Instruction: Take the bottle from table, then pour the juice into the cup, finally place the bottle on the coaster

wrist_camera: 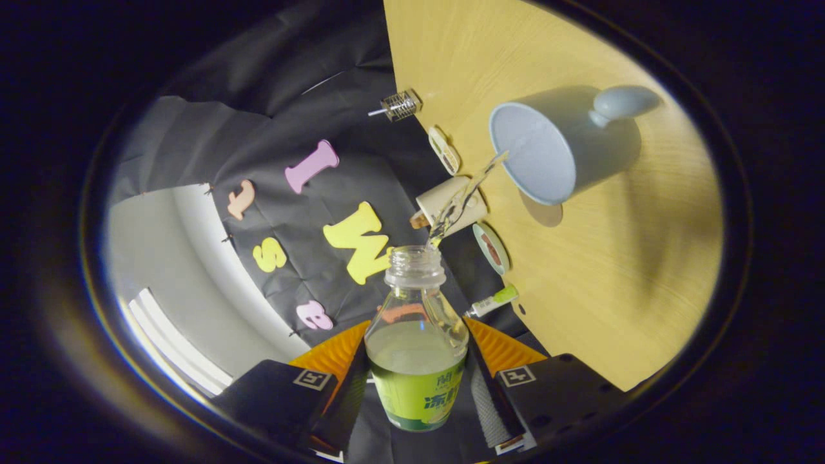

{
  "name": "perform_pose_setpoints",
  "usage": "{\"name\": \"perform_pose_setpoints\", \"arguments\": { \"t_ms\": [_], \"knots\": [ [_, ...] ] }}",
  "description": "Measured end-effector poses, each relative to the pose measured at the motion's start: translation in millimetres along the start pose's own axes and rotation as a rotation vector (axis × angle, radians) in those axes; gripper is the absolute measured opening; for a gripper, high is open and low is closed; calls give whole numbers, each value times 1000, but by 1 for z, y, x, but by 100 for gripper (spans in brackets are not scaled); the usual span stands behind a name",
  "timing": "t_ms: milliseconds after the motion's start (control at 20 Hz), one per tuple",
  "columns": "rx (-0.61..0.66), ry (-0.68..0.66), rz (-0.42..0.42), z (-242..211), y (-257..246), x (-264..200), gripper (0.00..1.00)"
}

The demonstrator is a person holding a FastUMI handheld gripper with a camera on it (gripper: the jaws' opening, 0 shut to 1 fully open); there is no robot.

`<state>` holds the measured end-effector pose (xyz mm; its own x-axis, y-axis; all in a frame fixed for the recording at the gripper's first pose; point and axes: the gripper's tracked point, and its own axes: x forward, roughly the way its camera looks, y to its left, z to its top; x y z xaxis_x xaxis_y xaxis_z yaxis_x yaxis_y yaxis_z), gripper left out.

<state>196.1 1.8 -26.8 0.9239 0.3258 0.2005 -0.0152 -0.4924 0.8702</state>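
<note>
The gripper [417, 393] is clamped on the bottle [417, 348], both fingers [351, 393] pressing its labelled lower body. The bottle's long axis runs straight ahead along the fingers, its open neck aimed at twelve o'clock and tipped toward the table [612, 270]. A clear stream of juice [461, 203] leaves the mouth toward one o'clock, reaching the rim of the cup [554, 145], which stands on the table well beyond the fingers. Near the table's edge, between bottle and cup, lie a few small things [451, 206].
</note>
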Motion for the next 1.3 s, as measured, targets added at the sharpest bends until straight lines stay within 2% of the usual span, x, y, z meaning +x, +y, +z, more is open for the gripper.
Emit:
{"name": "perform_pose_setpoints", "arguments": {
  "t_ms": [250, 600, 850, 1300],
  "knots": [
    [1, 18, -13, 1, 2, -2, 79],
    [111, 25, 22, 5, -2, -3, 79],
    [101, 30, 17, 10, -2, -3, 78],
    [142, 11, 69, 22, 13, -3, 78]
  ]
}}
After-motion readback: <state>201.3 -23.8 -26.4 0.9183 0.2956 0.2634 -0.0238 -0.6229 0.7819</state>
